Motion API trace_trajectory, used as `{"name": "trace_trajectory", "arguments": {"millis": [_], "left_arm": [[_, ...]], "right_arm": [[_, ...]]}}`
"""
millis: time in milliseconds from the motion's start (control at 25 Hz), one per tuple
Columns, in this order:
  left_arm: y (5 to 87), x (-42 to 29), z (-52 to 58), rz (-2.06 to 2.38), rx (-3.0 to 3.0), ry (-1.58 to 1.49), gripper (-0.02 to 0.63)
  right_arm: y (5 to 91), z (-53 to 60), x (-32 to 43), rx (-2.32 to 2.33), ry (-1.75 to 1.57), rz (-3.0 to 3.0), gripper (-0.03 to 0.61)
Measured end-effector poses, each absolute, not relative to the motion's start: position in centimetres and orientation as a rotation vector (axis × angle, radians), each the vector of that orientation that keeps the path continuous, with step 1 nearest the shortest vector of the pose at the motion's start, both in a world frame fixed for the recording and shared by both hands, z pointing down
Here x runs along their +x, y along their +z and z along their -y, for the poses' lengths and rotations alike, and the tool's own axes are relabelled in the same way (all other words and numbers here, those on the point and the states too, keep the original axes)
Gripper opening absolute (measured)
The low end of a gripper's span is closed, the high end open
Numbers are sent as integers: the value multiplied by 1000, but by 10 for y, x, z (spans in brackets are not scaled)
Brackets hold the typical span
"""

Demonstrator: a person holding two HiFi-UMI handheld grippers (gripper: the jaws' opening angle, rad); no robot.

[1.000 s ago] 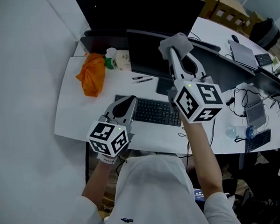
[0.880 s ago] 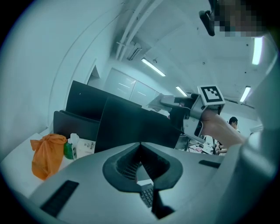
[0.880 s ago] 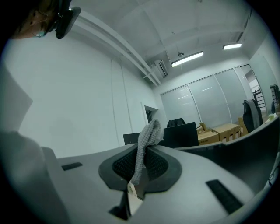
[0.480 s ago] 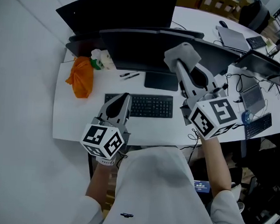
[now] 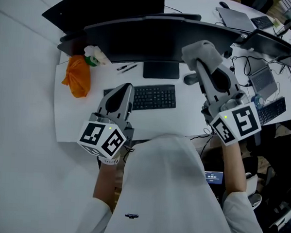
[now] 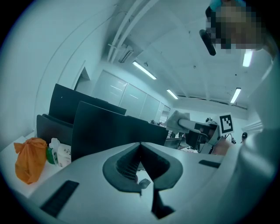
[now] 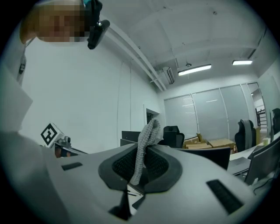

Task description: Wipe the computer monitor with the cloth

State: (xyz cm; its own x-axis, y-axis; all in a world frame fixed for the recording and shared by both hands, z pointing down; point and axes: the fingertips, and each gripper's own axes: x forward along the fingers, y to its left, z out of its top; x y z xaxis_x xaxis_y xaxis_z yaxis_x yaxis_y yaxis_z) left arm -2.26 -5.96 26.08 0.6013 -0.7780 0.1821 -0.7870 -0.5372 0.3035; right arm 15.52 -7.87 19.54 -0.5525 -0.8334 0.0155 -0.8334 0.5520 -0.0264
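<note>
Holding the cloth (image 5: 201, 51) clamped in my right gripper (image 5: 206, 64), with my left gripper (image 5: 123, 89) clenched empty, I judge the monitor (image 5: 154, 40) lies just left of the cloth, its long axis sideways.

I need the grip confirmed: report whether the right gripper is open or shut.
Shut: the right gripper pinches the grey cloth between its jaws, seen in its own view.
</note>
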Motion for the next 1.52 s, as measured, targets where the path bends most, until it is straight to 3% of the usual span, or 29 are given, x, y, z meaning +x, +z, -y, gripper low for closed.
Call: {"name": "trace_trajectory", "arguments": {"millis": [680,1520], "left_arm": [[262,0,63,1274,2536,30,18],[272,-12,38,1440,2570,115,18]], "right_arm": [[253,-5,250,1673,41,2561,29],[292,-20,249,1653,172,2548,29]]}}
